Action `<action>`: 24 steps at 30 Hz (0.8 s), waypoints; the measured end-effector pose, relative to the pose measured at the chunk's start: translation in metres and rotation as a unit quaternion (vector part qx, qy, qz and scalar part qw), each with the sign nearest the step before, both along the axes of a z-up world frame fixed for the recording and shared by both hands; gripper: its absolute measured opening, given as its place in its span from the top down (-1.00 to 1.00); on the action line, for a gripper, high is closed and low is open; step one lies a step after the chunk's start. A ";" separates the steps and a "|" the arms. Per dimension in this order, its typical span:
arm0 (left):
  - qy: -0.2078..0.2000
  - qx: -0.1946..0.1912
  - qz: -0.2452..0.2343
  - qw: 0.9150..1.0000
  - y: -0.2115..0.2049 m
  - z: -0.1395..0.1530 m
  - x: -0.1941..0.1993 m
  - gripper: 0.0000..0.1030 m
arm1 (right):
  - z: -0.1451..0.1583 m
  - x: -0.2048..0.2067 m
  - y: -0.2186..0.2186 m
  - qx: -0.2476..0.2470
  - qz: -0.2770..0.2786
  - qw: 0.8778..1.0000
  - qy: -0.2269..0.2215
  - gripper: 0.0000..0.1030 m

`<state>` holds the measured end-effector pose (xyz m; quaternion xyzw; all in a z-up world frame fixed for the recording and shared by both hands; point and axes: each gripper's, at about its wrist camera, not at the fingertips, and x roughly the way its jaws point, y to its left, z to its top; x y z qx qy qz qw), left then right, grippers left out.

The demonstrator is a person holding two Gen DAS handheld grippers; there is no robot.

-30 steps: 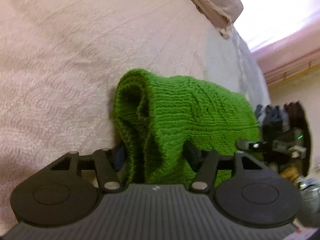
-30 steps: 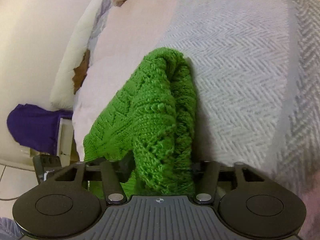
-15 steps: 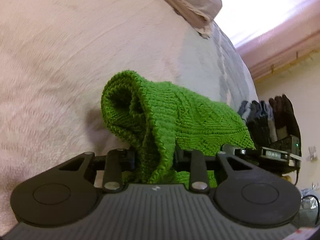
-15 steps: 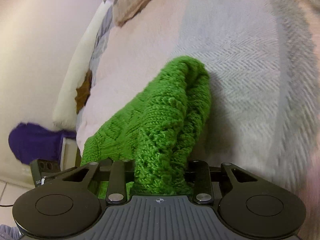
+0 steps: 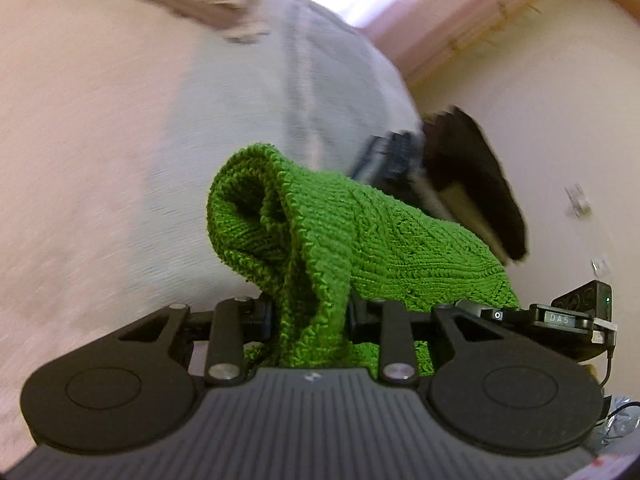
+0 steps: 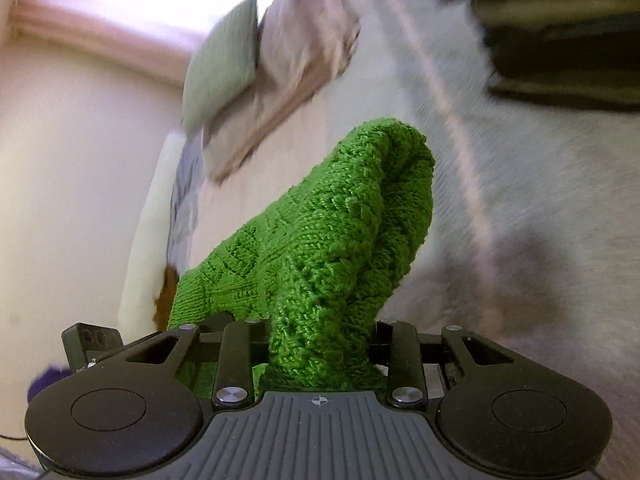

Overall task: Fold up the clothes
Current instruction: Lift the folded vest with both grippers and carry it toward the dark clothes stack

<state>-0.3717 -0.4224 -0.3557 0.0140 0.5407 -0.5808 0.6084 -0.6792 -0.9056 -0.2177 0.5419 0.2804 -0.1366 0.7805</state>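
A green knitted garment hangs bunched above the bed, stretched between my two grippers. My left gripper is shut on one bunched end of it, and the knit bulges out past the pads. In the right wrist view my right gripper is shut on the other end of the green garment, which rises in a thick fold from between the pads. The other gripper's black body shows at the right edge of the left wrist view, under the knit.
Below lies the bed with a pale pink and grey cover. Beige folded fabric and a greenish pillow lie at its far end. A dark pile of clothes sits at the bed's edge by the cream wall.
Both grippers closed on the green garment and rose with it off the bed. The bed now looks farther away and blurred, and more of the room's walls shows.
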 end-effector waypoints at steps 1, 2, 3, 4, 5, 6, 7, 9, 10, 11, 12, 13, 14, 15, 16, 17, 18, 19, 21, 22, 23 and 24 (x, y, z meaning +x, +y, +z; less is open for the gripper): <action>-0.004 -0.005 -0.010 1.000 -0.009 0.007 -0.008 0.49 | 0.009 -0.010 -0.004 -0.006 -0.011 1.000 -0.003 0.44; -0.008 -0.012 -0.021 1.000 -0.020 0.015 -0.017 0.49 | 0.017 -0.019 -0.007 -0.010 -0.019 1.000 -0.005 0.44; -0.010 -0.017 -0.030 0.999 -0.030 0.024 -0.025 0.49 | 0.026 -0.027 -0.011 -0.012 -0.029 0.999 -0.007 0.44; -0.012 -0.020 -0.037 0.999 -0.041 0.030 -0.035 0.49 | 0.035 -0.037 -0.017 -0.015 -0.039 0.999 -0.009 0.44; -0.015 -0.024 -0.044 0.999 -0.052 0.038 -0.044 0.49 | 0.045 -0.046 -0.023 -0.018 -0.048 0.999 -0.009 0.44; -0.017 -0.027 -0.050 0.998 -0.062 0.047 -0.053 0.49 | 0.058 -0.059 -0.030 -0.022 -0.054 0.998 -0.009 0.44; -0.017 -0.030 -0.056 0.998 -0.071 0.055 -0.060 0.49 | 0.069 -0.066 -0.035 -0.029 -0.060 0.998 -0.010 0.44; -0.016 -0.039 -0.070 0.997 -0.094 0.069 -0.074 0.49 | 0.091 -0.078 -0.045 -0.049 -0.072 0.996 -0.018 0.44; -0.016 -0.046 -0.078 0.996 -0.107 0.077 -0.080 0.49 | 0.101 -0.085 -0.051 -0.058 -0.079 0.995 -0.022 0.44; -0.016 -0.053 -0.085 0.995 -0.119 0.084 -0.086 0.49 | 0.110 -0.093 -0.058 -0.065 -0.087 0.994 -0.026 0.44; -0.016 -0.060 -0.093 0.994 -0.133 0.091 -0.092 0.49 | 0.118 -0.101 -0.065 -0.071 -0.095 0.992 -0.031 0.44; -0.018 -0.066 -0.101 0.993 -0.148 0.097 -0.099 0.49 | 0.127 -0.107 -0.075 -0.079 -0.105 0.991 -0.036 0.44; -0.022 -0.074 -0.110 0.991 -0.164 0.105 -0.106 0.49 | 0.133 -0.111 -0.082 -0.083 -0.113 0.989 -0.039 0.44; -0.025 -0.080 -0.117 0.990 -0.178 0.112 -0.113 0.49 | 0.139 -0.116 -0.092 -0.087 -0.122 0.988 -0.043 0.44; -0.029 -0.086 -0.125 0.988 -0.195 0.120 -0.120 0.49 | 0.146 -0.122 -0.103 -0.092 -0.132 0.986 -0.044 0.44; -0.030 -0.092 -0.131 0.987 -0.209 0.126 -0.125 0.49 | 0.152 -0.128 -0.112 -0.098 -0.139 0.984 -0.046 0.44; -0.033 -0.097 -0.137 0.985 -0.226 0.131 -0.131 0.49 | 0.159 -0.130 -0.125 -0.106 -0.148 0.982 -0.050 0.44; -0.033 -0.100 -0.142 0.984 -0.244 0.135 -0.135 0.49 | 0.164 -0.132 -0.134 -0.114 -0.154 0.980 -0.052 0.44; -0.029 -0.106 -0.151 0.982 -0.279 0.141 -0.140 0.49 | 0.170 -0.135 -0.157 -0.121 -0.170 0.976 -0.060 0.44; -0.028 -0.108 -0.155 0.982 -0.299 0.145 -0.143 0.49 | 0.172 -0.137 -0.172 -0.119 -0.181 0.974 -0.066 0.44; -0.030 -0.110 -0.159 0.981 -0.315 0.150 -0.146 0.49 | 0.173 -0.138 -0.186 -0.118 -0.189 0.972 -0.070 0.44; -0.033 -0.112 -0.164 0.980 -0.333 0.153 -0.149 0.49 | 0.175 -0.140 -0.197 -0.118 -0.195 0.971 -0.074 0.44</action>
